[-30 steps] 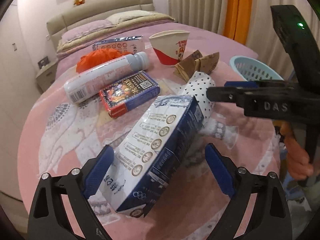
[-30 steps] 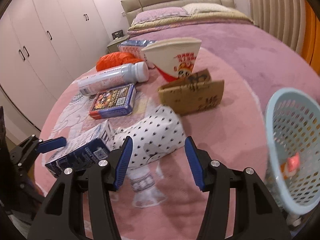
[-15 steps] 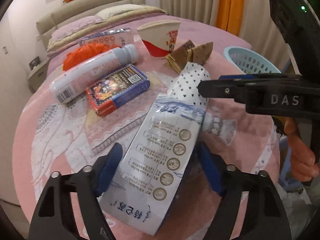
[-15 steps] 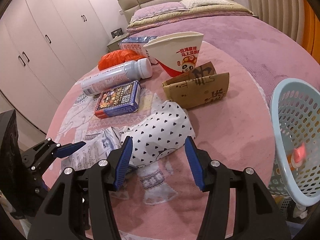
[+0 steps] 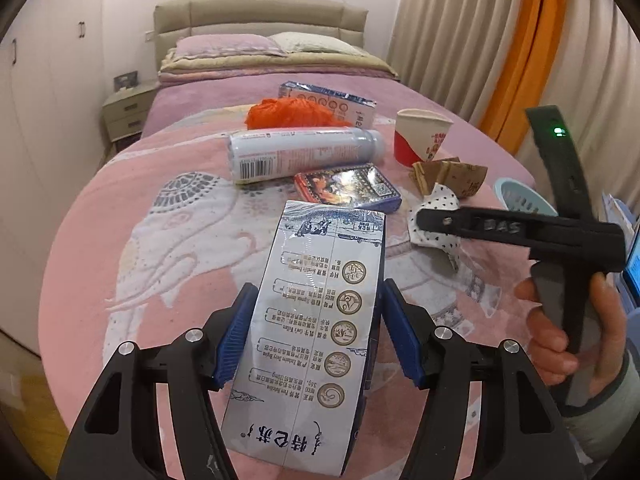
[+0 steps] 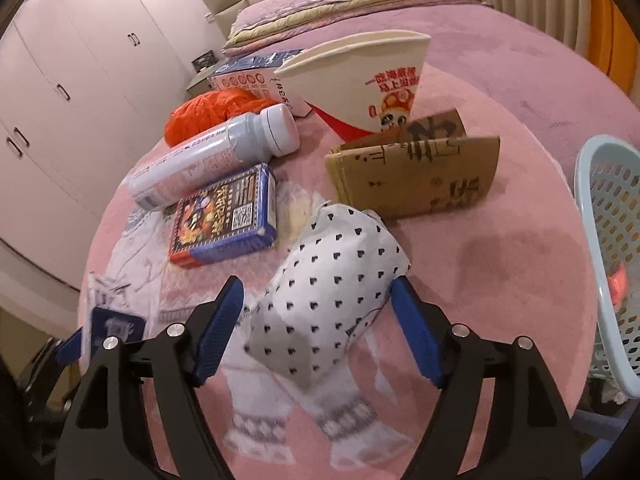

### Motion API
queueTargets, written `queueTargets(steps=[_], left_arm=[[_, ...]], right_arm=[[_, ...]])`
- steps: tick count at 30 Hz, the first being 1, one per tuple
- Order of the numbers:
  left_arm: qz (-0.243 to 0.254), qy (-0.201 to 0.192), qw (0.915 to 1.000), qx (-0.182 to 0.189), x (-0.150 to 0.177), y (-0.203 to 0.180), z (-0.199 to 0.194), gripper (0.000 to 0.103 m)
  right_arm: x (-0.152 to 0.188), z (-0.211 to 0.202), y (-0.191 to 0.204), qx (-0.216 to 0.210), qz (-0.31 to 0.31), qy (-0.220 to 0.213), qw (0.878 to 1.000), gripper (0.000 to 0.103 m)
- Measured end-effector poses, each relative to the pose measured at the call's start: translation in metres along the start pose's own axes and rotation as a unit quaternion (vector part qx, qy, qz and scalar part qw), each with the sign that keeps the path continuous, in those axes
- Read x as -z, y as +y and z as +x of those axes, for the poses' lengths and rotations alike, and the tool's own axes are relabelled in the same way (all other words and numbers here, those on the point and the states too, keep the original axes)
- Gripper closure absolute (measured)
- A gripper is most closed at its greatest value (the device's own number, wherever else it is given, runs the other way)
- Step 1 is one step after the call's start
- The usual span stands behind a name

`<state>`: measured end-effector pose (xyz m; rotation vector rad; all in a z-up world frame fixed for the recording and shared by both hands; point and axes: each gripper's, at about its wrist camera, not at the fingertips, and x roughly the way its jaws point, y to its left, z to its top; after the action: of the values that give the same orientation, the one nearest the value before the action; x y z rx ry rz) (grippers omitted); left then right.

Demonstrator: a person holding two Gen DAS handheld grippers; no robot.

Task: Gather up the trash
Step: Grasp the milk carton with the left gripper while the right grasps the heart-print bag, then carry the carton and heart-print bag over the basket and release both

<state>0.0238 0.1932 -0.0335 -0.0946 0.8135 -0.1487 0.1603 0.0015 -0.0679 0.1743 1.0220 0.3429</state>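
A blue-and-white milk carton (image 5: 320, 320) lies lengthwise between the blue pads of my left gripper (image 5: 318, 336). Its jaws are closing and both pads press the carton's sides. A white paper bag with black hearts (image 6: 336, 280) rests on the pink blanket, between the fingers of my right gripper (image 6: 318, 328). Those jaws are opening; the left pad stands clear of the bag, so nothing is gripped. A pale blue plastic basket (image 6: 612, 240) stands at the right edge with a small red item inside.
On the blanket beyond lie a white bottle (image 5: 300, 152), a card box (image 5: 348, 188), folded brown cardboard (image 6: 416, 176), a flattened paper cup (image 6: 360, 76), an orange plastic bag (image 5: 288, 114) and a blue-white box (image 5: 332, 100). A person's hand (image 5: 572, 332) holds the right gripper.
The left jaws have closed onto the milk carton, which now points straight away from the camera. The right gripper has moved in over the heart-patterned bag and its jaws have widened.
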Motion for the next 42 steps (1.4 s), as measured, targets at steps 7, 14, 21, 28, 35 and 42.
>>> queueTargets(steps=[7,14,21,28,35,42], left_arm=[[-0.002,-0.012,0.9999,0.012,-0.008,-0.009,0.003,0.042],[0.008,-0.034,0.9991,0.026,-0.025,-0.033,0.000,0.042],[0.029,-0.059,0.9965,0.051,-0.050,-0.072,-0.002,0.042],[0.054,-0.081,0.9913,0.088,-0.081,-0.125,0.007,0.042],[0.087,-0.068,0.9866,0.120,-0.107,-0.192,0.036,0.042],[0.098,-0.035,0.9823,0.156,-0.125,-0.248,0.076,0.042]], right_arm=[[0.014,-0.004,0.008,0.008,-0.041,-0.010,0.999,0.074],[0.029,-0.035,0.000,-0.029,-0.055,-0.018,0.998,0.083],[0.021,-0.089,-0.027,-0.033,-0.048,-0.077,0.995,0.084],[0.010,-0.142,-0.071,0.007,-0.023,-0.150,0.988,0.084],[0.002,-0.173,-0.138,0.060,0.027,-0.188,0.980,0.084],[0.001,-0.170,-0.213,0.100,0.103,-0.168,0.975,0.084]])
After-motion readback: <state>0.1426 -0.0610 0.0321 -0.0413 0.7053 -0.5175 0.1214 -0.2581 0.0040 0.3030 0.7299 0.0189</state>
